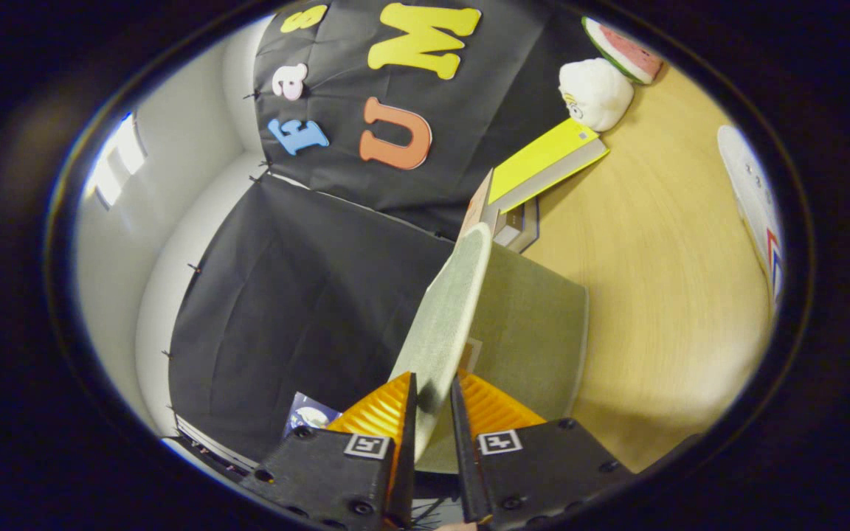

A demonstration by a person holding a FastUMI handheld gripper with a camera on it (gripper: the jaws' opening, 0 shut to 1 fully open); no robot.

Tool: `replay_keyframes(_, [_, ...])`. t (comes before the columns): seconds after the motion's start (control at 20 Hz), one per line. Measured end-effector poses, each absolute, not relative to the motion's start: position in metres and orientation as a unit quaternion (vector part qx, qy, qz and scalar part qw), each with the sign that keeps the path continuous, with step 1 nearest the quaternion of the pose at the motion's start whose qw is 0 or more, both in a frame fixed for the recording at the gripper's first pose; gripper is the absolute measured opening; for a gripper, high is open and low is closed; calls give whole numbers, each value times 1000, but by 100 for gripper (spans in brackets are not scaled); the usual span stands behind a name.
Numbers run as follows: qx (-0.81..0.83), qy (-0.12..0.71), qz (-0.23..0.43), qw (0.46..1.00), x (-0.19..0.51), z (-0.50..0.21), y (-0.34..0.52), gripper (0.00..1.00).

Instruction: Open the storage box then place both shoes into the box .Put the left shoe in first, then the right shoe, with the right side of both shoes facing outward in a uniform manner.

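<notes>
Gripper view, tilted steeply, so the table stands at the right and the booth wall at the left.
Gripper (432, 398): its two fingers are closed almost together, with a narrow gap between them.
Held thing: the lid (446, 317) of the box, a thin grey-green fabric panel, runs edge-on through that gap; both fingers press on its near edge.
Lid: lifted up and away from the box, rising from the fingers toward the wall.
Box (536, 339): grey-green fabric, just beyond the fingers on the table side of the lid; its inside cannot be made out.
Table (654, 280): pale wood, beyond and beside the box.
Shoe (757, 206): white, with a row of eyelets and a red and blue mark, lying on the table well apart from the box.
Book (547, 164): yellow cover, propped on a small stack just past the top of the lid.
Plush (595, 92): white, rounded, touching the book's far end.
Watermelon toy (626, 50): a slice, just behind the plush.
Wall (307, 295): black cloth, creased.
</notes>
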State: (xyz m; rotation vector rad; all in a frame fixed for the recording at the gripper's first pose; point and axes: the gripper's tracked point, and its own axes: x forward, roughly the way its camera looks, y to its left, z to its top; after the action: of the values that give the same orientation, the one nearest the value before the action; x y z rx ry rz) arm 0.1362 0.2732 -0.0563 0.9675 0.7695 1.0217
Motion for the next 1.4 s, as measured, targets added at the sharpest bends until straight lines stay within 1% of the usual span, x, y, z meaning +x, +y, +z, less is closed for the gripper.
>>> replay_keyframes(0.05, [427,347,457,699,136,-50,271,18])
replay_keyframes(0.15, [409,348,451,713,134,-40,276,9])
replay_keyframes(0.25, [386,341,448,731,130,-17,281,5])
replay_keyframes(0.4, [368,326,447,747,119,24,289,5])
replay_keyframes(0.55, [333,313,450,767,112,67,316,5])
replay_keyframes(0.75, [292,302,465,779,104,118,378,6])
replay_keyframes(0.95, [249,302,473,789,104,141,444,7])
replay_keyframes(1.0, [234,300,474,794,105,143,456,10])
replay_keyframes(1.05, [217,296,476,799,106,144,468,16])
replay_keyframes(1.15, [171,266,460,830,116,141,485,30])
replay_keyframes(1.25, [135,230,444,855,122,144,486,50])
replay_keyframes(1.4, [112,201,423,877,121,143,484,80])
